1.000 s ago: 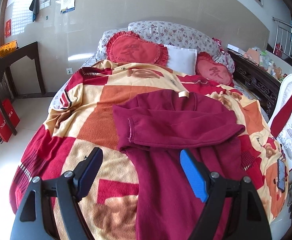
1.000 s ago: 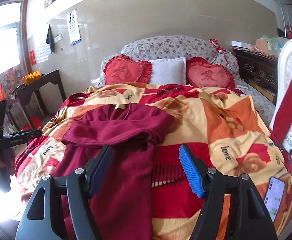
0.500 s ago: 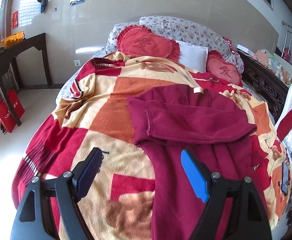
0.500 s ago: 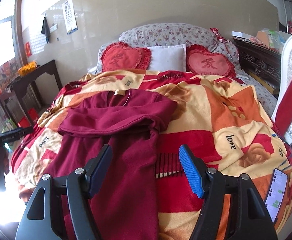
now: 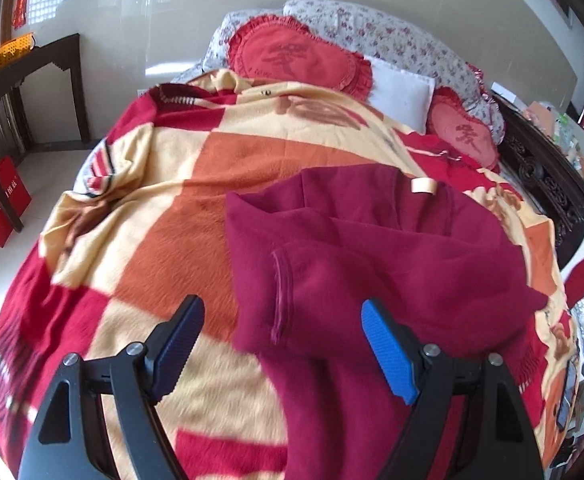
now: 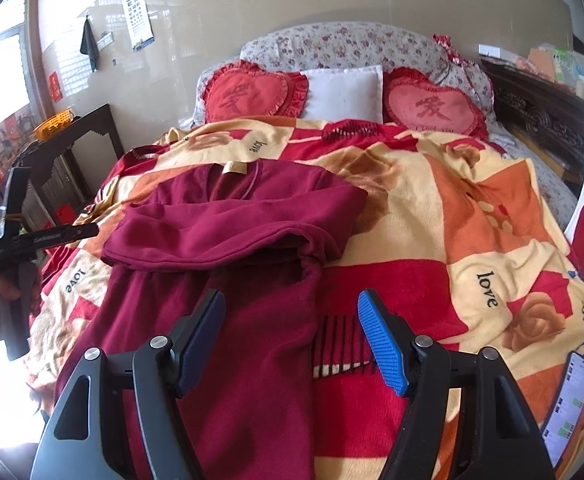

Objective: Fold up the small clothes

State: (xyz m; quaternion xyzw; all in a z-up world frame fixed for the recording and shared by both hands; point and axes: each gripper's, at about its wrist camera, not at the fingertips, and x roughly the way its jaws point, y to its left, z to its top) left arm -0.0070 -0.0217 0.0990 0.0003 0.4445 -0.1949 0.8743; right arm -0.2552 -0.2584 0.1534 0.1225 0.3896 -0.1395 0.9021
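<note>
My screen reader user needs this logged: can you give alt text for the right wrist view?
A maroon top, sleeves folded across its chest, lies on a red, orange and cream blanket on a bed, with the open right tongs hovering over its lower half. Heart-shaped red cushions sit at the headboard, and a phone lies at the lower right.

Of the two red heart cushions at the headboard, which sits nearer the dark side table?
The darker red heart cushion, left of the white pillow; the paler, pinker one lies beyond the pillow.
</note>
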